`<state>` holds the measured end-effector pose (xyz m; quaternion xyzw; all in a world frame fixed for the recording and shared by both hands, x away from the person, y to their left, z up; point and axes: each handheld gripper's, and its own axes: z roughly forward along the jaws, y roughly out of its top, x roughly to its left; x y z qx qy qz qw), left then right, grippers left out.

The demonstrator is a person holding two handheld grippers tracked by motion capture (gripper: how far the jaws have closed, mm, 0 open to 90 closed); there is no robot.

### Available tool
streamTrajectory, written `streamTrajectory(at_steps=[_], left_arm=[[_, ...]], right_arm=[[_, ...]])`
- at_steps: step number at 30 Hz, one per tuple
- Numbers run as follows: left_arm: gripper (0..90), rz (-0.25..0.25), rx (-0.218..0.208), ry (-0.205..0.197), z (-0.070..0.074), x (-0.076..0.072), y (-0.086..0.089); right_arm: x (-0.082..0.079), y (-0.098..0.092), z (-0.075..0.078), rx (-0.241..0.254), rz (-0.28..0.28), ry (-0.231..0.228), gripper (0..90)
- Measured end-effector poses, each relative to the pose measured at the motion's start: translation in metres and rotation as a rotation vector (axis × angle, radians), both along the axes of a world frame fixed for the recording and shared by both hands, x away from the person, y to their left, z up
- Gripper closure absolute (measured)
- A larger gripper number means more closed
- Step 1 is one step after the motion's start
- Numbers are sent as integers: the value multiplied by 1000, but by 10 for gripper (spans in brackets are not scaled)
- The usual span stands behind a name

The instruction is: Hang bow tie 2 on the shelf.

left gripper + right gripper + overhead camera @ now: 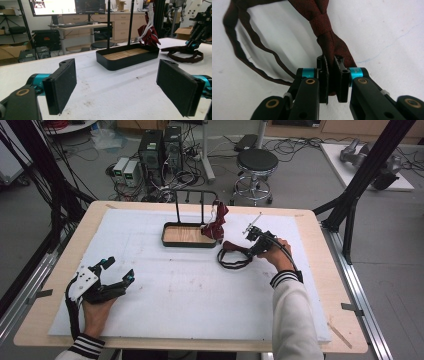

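Dark red necktie (325,32): lies on white foam sheet (190,295) covering the table, just right of the black tray (189,235), loop of narrow band spread toward table centre. In high view the tie (231,255) sits between tray and right hand.

Right gripper (331,75): jaws pressed together, pinching the wide fabric end of the tie below the knot; cloth visible between the pads in right gripper view. In high view, right gripper (256,240) is low over the sheet at the tie's right end, held by the right hand (276,256); striped cuff, light sleeve.

Tray: wooden floor, black rim, two upright black rods joined at top as a rack. A second dark red cloth w/ white strap (217,222) hangs from the rack's right side, lower part resting on tray's right corner.

Left gripper (116,270): near front-left of sheet, well apart from tie and tray, jaws spread wide, nothing between pads (61,86). Left gripper view looks across sheet to tray (127,58).
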<state>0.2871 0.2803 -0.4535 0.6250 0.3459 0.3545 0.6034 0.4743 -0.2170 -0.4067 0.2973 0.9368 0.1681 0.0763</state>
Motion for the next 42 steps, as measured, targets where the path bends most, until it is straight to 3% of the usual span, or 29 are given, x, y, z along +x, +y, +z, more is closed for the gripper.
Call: streamTrajectory(at_steps=[5, 16, 19, 34, 38, 42], left_arm=[[168, 0, 0, -1, 0, 0, 0], [168, 0, 1, -1, 0, 0, 0], [167, 0, 1, -2, 0, 0, 0], [167, 0, 3, -3, 0, 0, 0], [167, 0, 3, -3, 0, -1, 0], [168, 1, 3, -4, 0, -1, 0]], right_arm=[[-3, -2, 6, 32, -5, -6, 839], [-16, -5, 25, 168, -18, -31, 839], [-20, -5, 28, 183, -16, -32, 839], [-39, 14, 49, 365, 26, -65, 839], [-42, 17, 51, 434, 19, -60, 839], [-46, 22, 52, 469, 14, -68, 839]])
